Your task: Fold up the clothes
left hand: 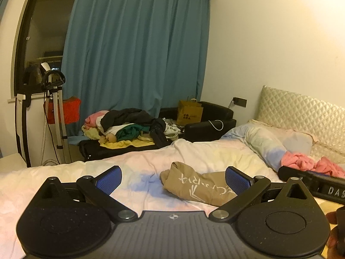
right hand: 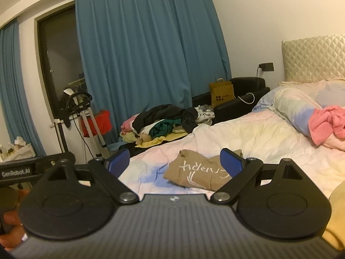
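I held the left gripper (left hand: 173,178) and right gripper (right hand: 175,161) with jaws spread wide, gripping nothing. The folded tan garment (left hand: 198,183) lay on the bed (left hand: 215,153), beyond both; pink clothes (left hand: 310,161) sat near the headboard (left hand: 301,110).

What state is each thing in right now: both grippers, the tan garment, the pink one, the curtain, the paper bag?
Left gripper: open, empty.
Right gripper: open, empty.
Tan garment: folded, on the bed, untouched.
Pink garment: crumpled near the pillow.
Blue curtain: partly drawn; dark window exposed.
Paper bag: upright.
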`<state>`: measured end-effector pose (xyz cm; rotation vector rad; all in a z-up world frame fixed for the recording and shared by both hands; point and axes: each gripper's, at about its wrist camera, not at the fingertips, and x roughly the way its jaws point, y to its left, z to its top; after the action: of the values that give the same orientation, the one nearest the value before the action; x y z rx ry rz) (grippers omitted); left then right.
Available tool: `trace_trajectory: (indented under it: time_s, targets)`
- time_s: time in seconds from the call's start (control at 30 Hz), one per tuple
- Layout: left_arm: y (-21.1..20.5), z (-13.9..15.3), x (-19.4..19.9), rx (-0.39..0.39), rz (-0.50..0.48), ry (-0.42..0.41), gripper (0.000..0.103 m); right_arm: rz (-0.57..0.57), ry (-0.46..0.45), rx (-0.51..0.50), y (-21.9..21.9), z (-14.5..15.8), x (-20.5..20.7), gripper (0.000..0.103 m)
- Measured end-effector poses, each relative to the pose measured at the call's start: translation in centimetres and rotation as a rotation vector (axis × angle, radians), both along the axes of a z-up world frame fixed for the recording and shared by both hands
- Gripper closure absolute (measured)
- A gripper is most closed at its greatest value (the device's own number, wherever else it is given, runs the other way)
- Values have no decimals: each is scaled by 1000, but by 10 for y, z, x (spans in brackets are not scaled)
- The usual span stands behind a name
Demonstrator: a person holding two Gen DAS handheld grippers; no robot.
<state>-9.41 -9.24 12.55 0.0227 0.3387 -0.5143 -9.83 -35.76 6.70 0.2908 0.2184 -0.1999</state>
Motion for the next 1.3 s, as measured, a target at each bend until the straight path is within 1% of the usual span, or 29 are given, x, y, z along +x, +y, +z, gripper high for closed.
trace_trajectory:
  time_s: [0.3,0.63,0.93,1.07,1.3]
  targets:
    - [8,-17,-1,0,-1,11,0,4,43,-1,16,-21,4,11]
    - [20,-36,10,-17,11,43,0,-9,75,-6,27,-38,12,11]
    - [27,-48,8,-3,25,34,0,-26,81,-42,42,-47,17,11]
    - [29,-51,6,-7,24,43,0,-31,87,-56,47,-50,17,11]
    - [32,-50,3,-15,31,36,0,-39,95,-65,50,-51,16,11]
